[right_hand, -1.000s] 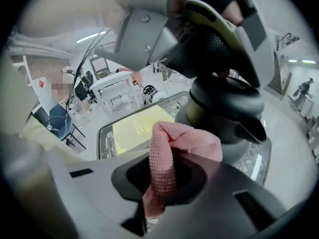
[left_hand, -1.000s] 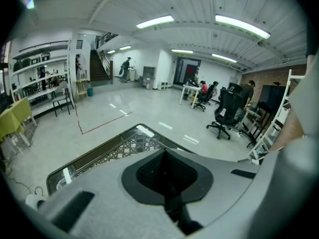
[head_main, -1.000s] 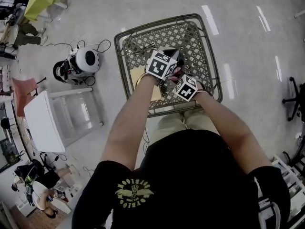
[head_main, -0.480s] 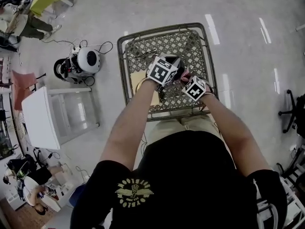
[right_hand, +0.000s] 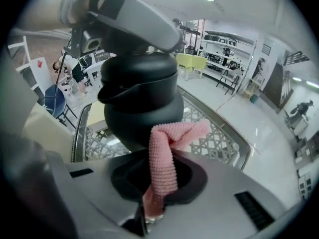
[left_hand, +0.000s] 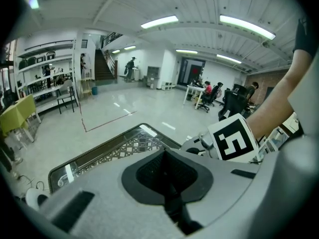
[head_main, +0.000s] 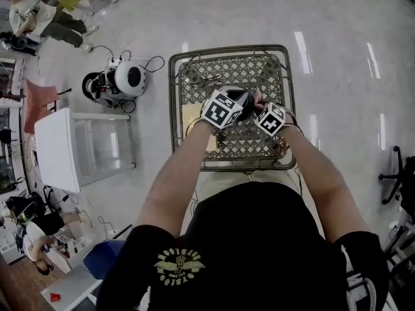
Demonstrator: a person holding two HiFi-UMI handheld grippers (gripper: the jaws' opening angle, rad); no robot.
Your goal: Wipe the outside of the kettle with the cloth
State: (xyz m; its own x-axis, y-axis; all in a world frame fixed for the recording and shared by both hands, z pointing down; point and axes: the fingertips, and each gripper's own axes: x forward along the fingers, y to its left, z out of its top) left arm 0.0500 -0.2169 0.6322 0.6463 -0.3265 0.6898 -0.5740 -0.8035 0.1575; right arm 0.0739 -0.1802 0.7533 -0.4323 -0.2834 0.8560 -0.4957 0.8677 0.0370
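Note:
A black kettle [right_hand: 142, 96] stands out over a metal lattice table [head_main: 227, 63]; in the head view the kettle [head_main: 242, 98] shows as a dark patch between the two marker cubes. My left gripper [right_hand: 124, 11] reaches over the kettle's lid and is shut on the kettle at its top, the jaws themselves hidden. Its marker cube [head_main: 222, 107] covers most of the kettle from above. My right gripper [head_main: 270, 119] is shut on a pink knitted cloth [right_hand: 167, 153]. The cloth's free end lies against the kettle's lower belly.
A yellowish sheet [head_main: 189, 116] and a thin cable [head_main: 202, 80] lie on the table's left part. On the floor at the left are a round white appliance [head_main: 128, 79] with cords and a white shelf unit [head_main: 68, 153]. An office chair [head_main: 403, 180] stands right.
My right gripper has carried the cloth from the kettle's near side round to its right side, further from me. The left gripper has kept still on the kettle.

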